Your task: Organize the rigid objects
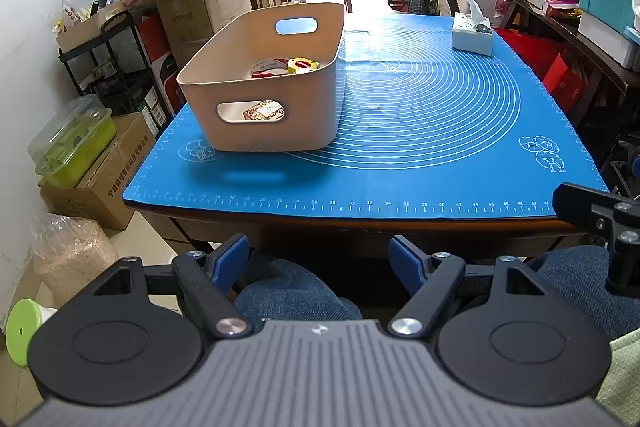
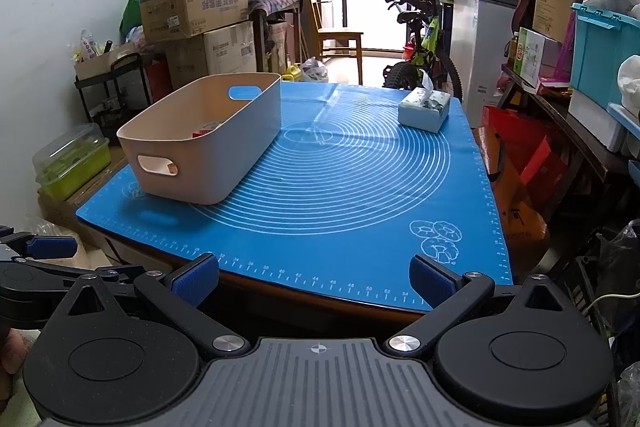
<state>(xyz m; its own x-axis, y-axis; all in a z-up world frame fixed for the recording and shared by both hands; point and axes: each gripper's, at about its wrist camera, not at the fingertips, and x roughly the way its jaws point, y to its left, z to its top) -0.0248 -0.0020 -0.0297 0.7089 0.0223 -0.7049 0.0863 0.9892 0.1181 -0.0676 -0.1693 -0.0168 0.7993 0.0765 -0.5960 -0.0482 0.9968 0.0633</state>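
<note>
Hovering: left gripper (image 1: 319, 259) — fingers spread wide, holding nothing, short of the table's near edge, above a denim-clad lap.
Right gripper (image 2: 316, 281): fingers spread wide, holding nothing, at the mat's near edge.
Landmark: blue mat (image 1: 420, 131) covering the table.
Bin (image 1: 262, 75): beige, handled, standing on the mat's left half.
Bin contents: tape roll (image 1: 267, 67), yellow-red item (image 1: 303, 65), patterned box (image 1: 264, 110) — all inside.
Tissue box (image 2: 425, 108): mat's far right corner, well apart from the bin.
</note>
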